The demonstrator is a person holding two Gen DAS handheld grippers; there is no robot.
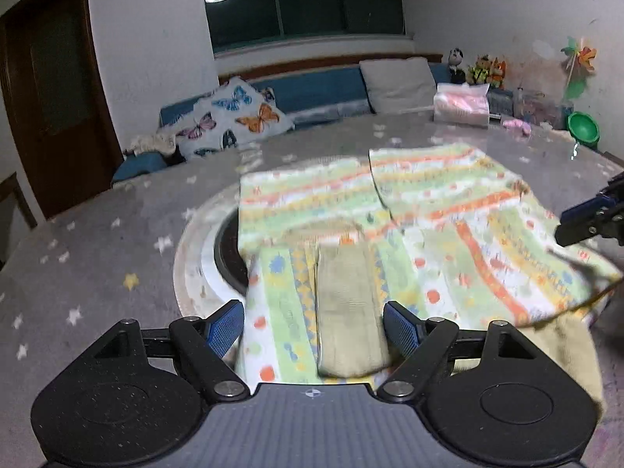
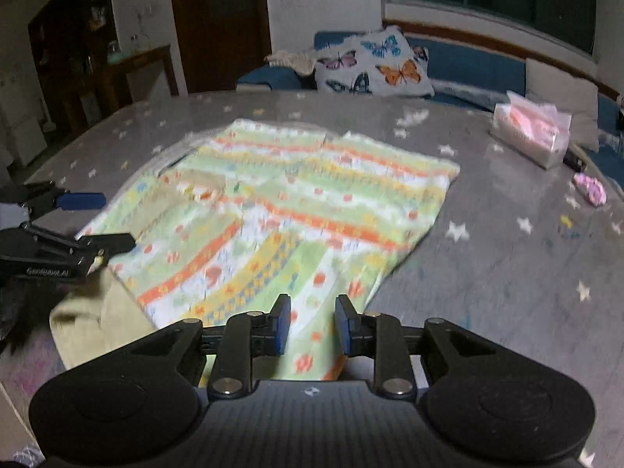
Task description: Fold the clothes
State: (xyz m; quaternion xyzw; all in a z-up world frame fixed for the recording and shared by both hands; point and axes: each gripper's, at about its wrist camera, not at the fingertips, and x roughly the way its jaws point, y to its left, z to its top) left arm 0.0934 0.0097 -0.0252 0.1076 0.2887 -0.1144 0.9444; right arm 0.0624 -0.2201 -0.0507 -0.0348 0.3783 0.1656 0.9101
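Observation:
A striped, patterned child's garment (image 1: 409, 234) in green, orange, yellow and white lies spread on the grey star-print table (image 1: 97, 253); it also shows in the right wrist view (image 2: 312, 202). Its beige cuff (image 1: 347, 312) lies between the jaws of my left gripper (image 1: 314, 325), which stand wide apart around the cloth. My right gripper (image 2: 312, 325) has its jaws partly open with the garment's near hem between them, not clamped. The left gripper also shows at the left edge of the right wrist view (image 2: 93, 218). Both views are blurred.
A tissue pack (image 2: 530, 132) and a pink item (image 2: 591, 189) lie at the table's far right. A green bowl (image 1: 583, 128) and toys stand at the far edge. A blue sofa with a butterfly pillow (image 1: 234, 117) lies behind the table.

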